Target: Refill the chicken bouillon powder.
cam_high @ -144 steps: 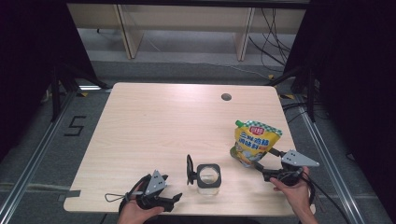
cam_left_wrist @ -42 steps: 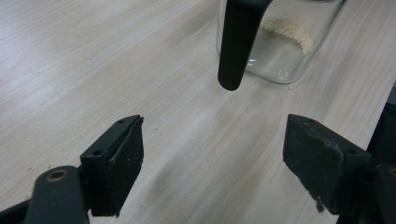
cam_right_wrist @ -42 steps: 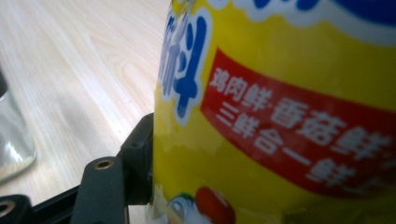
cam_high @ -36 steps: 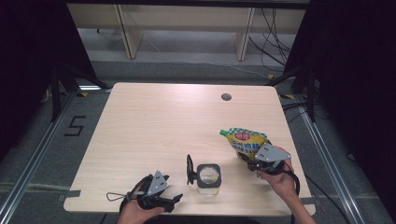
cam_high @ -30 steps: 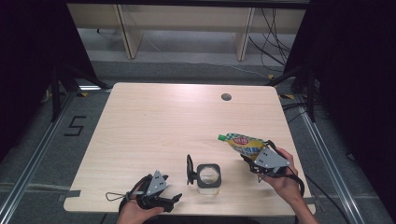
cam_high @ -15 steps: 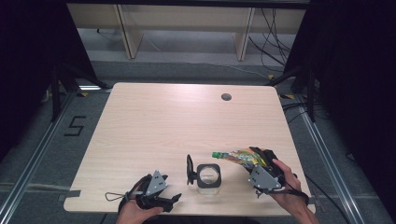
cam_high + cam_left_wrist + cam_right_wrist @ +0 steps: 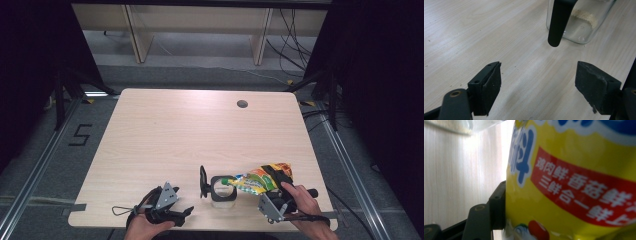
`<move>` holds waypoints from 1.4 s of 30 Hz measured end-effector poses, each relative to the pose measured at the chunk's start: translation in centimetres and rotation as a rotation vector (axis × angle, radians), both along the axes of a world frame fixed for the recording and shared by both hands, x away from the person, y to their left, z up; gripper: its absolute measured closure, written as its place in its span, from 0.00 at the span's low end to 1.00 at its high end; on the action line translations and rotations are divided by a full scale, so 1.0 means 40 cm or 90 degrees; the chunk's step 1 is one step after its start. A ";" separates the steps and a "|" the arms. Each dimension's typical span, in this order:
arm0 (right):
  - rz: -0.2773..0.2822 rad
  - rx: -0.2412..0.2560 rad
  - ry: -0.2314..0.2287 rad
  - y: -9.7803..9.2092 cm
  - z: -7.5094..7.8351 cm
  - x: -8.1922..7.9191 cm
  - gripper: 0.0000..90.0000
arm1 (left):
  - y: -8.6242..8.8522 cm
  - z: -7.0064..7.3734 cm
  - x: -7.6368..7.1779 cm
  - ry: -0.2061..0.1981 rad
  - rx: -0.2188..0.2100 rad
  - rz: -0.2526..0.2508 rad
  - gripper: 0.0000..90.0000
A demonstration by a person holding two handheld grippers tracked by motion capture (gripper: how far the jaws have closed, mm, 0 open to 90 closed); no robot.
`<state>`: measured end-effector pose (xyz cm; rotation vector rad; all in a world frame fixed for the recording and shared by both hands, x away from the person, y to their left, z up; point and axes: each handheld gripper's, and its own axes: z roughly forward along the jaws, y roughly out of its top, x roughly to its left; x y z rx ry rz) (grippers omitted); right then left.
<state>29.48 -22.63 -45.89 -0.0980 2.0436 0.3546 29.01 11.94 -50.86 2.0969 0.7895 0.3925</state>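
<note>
Right tongs (image 7: 271,186) are clamped on a yellow seasoning pouch (image 7: 260,178), tipped over sideways so its open end sits just above the mouth of the glass jar (image 7: 223,188). Looks like a pour in hand. In the right gripper view the pouch (image 7: 574,182) is pressed against the one jaw that shows, printed film bulging past it.

Left tongs (image 7: 184,213) rest near the front edge of the worktop (image 7: 200,130), jaws spread wide, holding nothing. The left gripper view looks between the spread jaws at the jar (image 7: 580,22) and its black handle (image 7: 559,22); a thin layer of pale granules (image 7: 584,17) lies on the bottom.

Handling judgement:
- Pouch: soft flexible film, light, glossy, so likely slippery. Contents shift toward the mouth as it tilts, so the weight moves away from the grip. Squeezing too hard crumples the film and chokes or spurts the flow.
- Best hold: low on the body near the sealed bottom end, across the flat width, about where the right tongs seem to have it. That leaves the mouth free.
- Jar: rigid, clear, fragile, smooth walls. Nearly empty, so light and easy to nudge or tip if the pouch lip drags on the rim.
- Take the jar by the black handle, the only non-slip feature. Left tongs are lined up with it, apart from it, not touching.

Risk: the jar is unrestrained while the pouch hangs over it.
</note>
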 end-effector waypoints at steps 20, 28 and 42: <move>0.022 -0.131 -0.106 0.035 -0.007 -0.014 0.44 | 0.000 -0.002 0.005 -0.007 0.017 -0.015 0.23; 0.059 -0.201 -0.159 0.052 0.004 -0.017 0.44 | -0.002 -0.003 0.003 -0.003 0.012 -0.013 0.23; 0.095 -0.207 -0.212 0.072 -0.002 -0.021 0.44 | -0.001 -0.002 0.002 0.002 0.017 -0.015 0.23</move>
